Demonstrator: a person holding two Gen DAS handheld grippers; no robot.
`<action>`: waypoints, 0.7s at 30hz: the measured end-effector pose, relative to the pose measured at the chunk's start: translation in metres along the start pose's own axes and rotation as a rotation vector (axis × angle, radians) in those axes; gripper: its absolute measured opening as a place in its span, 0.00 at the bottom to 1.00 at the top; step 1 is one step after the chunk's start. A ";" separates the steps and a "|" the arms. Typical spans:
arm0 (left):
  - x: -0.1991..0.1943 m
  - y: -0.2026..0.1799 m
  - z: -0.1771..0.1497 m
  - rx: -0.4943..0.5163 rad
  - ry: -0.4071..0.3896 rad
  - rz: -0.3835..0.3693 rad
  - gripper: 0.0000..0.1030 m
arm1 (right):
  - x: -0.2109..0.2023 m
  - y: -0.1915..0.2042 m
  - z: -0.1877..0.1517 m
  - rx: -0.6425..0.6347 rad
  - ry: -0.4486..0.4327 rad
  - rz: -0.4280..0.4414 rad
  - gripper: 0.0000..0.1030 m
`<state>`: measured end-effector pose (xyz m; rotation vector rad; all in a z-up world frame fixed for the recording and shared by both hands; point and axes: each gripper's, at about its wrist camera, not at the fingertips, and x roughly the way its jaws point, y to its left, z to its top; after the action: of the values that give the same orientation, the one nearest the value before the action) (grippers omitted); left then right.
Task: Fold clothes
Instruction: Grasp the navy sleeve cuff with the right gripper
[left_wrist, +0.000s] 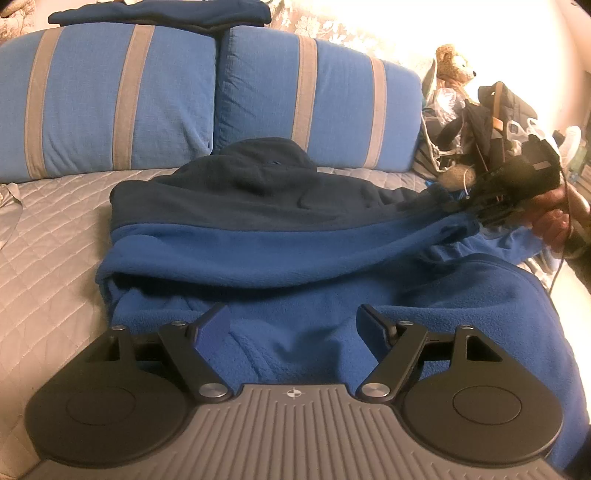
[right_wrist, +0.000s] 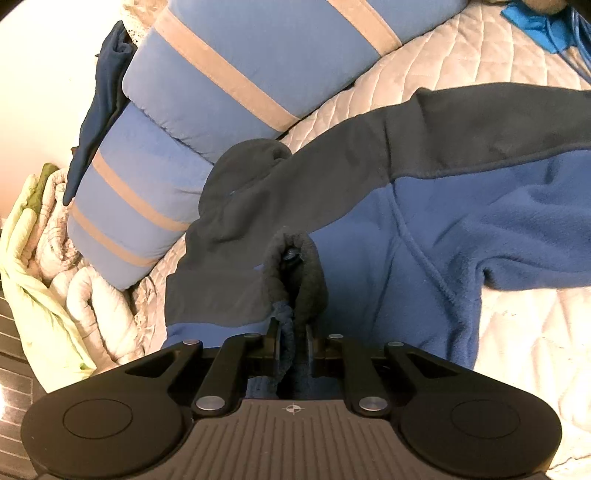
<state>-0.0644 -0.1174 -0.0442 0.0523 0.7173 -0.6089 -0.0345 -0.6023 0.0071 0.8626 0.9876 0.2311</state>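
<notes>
A fleece jacket (left_wrist: 258, 240), dark navy across the shoulders and bright blue below, lies spread on the quilted bed (left_wrist: 55, 240). My left gripper (left_wrist: 291, 314) is open just above the blue lower part, with nothing between its fingers. In the right wrist view my right gripper (right_wrist: 291, 332) is shut on the bunched dark cuff of the sleeve (right_wrist: 295, 266). The sleeve is lifted off the bed and stretches away from the jacket body (right_wrist: 369, 258). From the left wrist view the right gripper (left_wrist: 476, 210) holds that sleeve end at the far right, with a person's hand (left_wrist: 554, 221) behind it.
Two blue pillows with grey stripes (left_wrist: 110, 99) stand against the head of the bed, and a folded dark garment (left_wrist: 159, 13) lies on top of them. A teddy bear (left_wrist: 452, 62) and bags (left_wrist: 480, 122) crowd the right side. Rolled pale bedding (right_wrist: 74, 295) lies at the bed's edge.
</notes>
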 end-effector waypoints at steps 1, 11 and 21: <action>0.000 0.000 0.000 0.000 -0.001 0.001 0.73 | -0.001 0.000 -0.001 0.003 -0.001 -0.004 0.14; -0.002 0.001 -0.001 -0.005 -0.007 -0.006 0.73 | 0.002 -0.021 -0.010 0.049 0.003 -0.081 0.14; -0.002 0.001 0.000 -0.007 -0.008 -0.012 0.73 | -0.004 -0.044 -0.024 0.014 -0.029 -0.158 0.38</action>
<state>-0.0647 -0.1155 -0.0435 0.0392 0.7123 -0.6180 -0.0646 -0.6208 -0.0280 0.7939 1.0258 0.0774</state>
